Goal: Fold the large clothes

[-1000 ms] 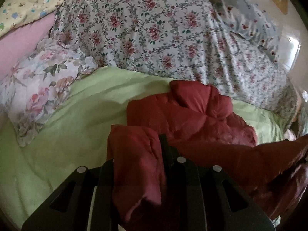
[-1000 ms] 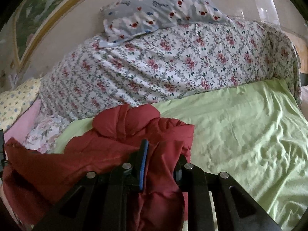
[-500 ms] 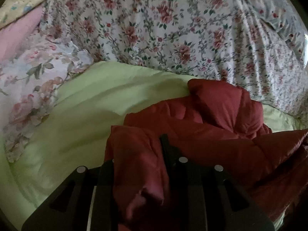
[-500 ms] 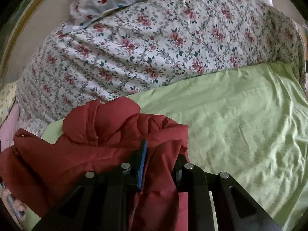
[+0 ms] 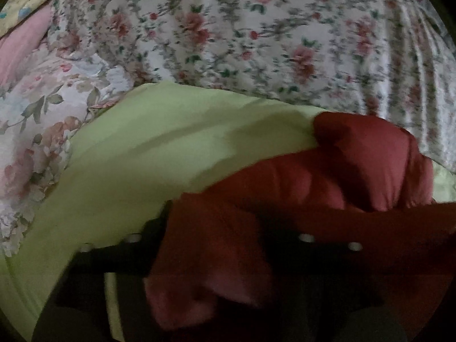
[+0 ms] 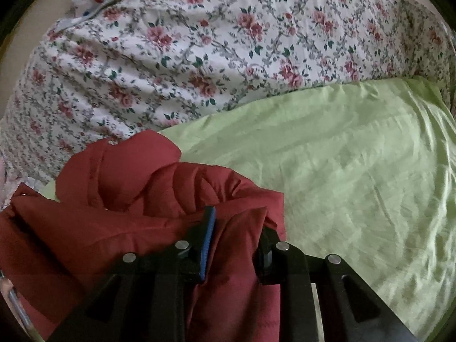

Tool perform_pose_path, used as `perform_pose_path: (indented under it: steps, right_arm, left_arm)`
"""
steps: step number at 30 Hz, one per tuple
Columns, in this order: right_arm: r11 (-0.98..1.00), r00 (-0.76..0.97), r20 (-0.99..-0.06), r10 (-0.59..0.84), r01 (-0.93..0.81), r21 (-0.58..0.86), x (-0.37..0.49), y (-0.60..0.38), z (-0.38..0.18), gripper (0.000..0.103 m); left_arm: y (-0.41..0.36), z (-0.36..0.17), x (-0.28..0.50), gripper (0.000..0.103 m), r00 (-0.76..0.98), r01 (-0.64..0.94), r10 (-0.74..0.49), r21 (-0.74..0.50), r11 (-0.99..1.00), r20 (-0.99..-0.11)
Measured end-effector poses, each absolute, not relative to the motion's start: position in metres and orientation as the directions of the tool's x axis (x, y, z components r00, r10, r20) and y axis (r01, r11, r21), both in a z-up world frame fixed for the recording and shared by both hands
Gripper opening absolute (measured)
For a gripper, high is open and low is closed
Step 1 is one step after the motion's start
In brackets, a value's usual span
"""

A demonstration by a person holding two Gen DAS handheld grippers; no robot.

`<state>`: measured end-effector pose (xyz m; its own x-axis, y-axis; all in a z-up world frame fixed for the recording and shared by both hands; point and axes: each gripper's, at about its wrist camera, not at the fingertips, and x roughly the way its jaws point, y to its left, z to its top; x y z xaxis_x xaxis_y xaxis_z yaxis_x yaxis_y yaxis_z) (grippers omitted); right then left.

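Observation:
A dark red padded jacket (image 5: 356,171) lies bunched on the light green bed sheet (image 5: 142,156). In the left wrist view a fold of it hangs between the fingers of my left gripper (image 5: 219,219), whose jaws are opening and stand wide apart; the picture is blurred. In the right wrist view my right gripper (image 6: 238,222) pinches another fold of the jacket (image 6: 128,199) between its blue-padded fingers, and its jaws are starting to open. Both grippers are low over the bed.
A rolled floral duvet (image 5: 256,42) (image 6: 199,57) runs along the far side of the bed. Floral (image 5: 37,128) and pink (image 5: 20,45) pillows lie at the left. Green sheet (image 6: 356,171) stretches out to the right of the jacket.
Both grippers have sunk toward the bed and moved forward with the jacket. The left gripper's fingers have spread wide apart around the fold they were pinching.

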<state>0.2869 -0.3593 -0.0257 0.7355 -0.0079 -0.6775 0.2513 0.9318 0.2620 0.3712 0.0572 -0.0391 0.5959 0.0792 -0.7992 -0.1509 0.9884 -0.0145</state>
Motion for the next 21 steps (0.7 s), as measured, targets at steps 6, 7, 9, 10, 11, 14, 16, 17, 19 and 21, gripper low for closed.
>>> perform_pose_path:
  steps: [6,7,9,10,11,14,16,17,19,21]
  right_arm:
    - [0.925,0.733,-0.679,-0.033,0.279,0.257,0.294,-0.359,-0.029,0.023]
    - [0.926,0.733,-0.679,-0.035,0.279,0.254,0.294,-0.359,-0.029,0.023]
    - [0.925,0.734,-0.678,-0.031,0.278,0.259,0.295,-0.360,-0.030,0.023]
    - [0.924,0.734,-0.678,-0.028,0.278,0.262,0.295,-0.361,-0.030,0.023]
    - [0.924,0.734,-0.678,-0.027,0.278,0.264,0.295,-0.361,-0.030,0.023]
    - [0.924,0.732,-0.680,-0.033,0.282,0.258,0.297,-0.361,-0.030,0.024]
    - [0.924,0.732,-0.681,-0.033,0.282,0.259,0.297,-0.360,-0.030,0.024]
    - [0.923,0.731,-0.681,-0.033,0.283,0.259,0.298,-0.360,-0.030,0.024]
    - [0.924,0.732,-0.681,-0.033,0.283,0.258,0.298,-0.361,-0.030,0.024]
    - [0.923,0.730,-0.683,-0.035,0.286,0.258,0.298,-0.361,-0.030,0.024]
  left_arm:
    - [0.076,-0.023,0.351,0.087,0.620,-0.158,0.053,-0.058,0.986,-0.782]
    - [0.075,-0.016,0.341,0.087,0.637,-0.146,0.056,-0.049,0.988,-0.769]
    - [0.074,0.002,0.319,0.087,0.664,-0.119,0.043,-0.048,0.992,-0.746]
    - [0.074,0.012,0.308,0.087,0.679,-0.103,0.028,-0.058,0.993,-0.734]
    - [0.075,0.022,0.294,0.087,0.697,-0.092,0.016,-0.068,0.993,-0.716]
    - [0.075,0.055,0.254,0.087,0.762,-0.044,-0.023,-0.087,0.995,-0.648]
    - [0.070,0.069,0.231,0.087,0.786,0.016,-0.078,-0.107,0.994,-0.613]
    - [0.062,0.071,0.220,0.087,0.783,0.062,-0.119,-0.114,0.992,-0.611]
    - [0.047,0.062,0.216,0.087,0.750,0.122,-0.164,-0.111,0.986,-0.640]
    - [0.030,0.044,0.219,0.087,0.713,0.165,-0.188,-0.099,0.981,-0.675]
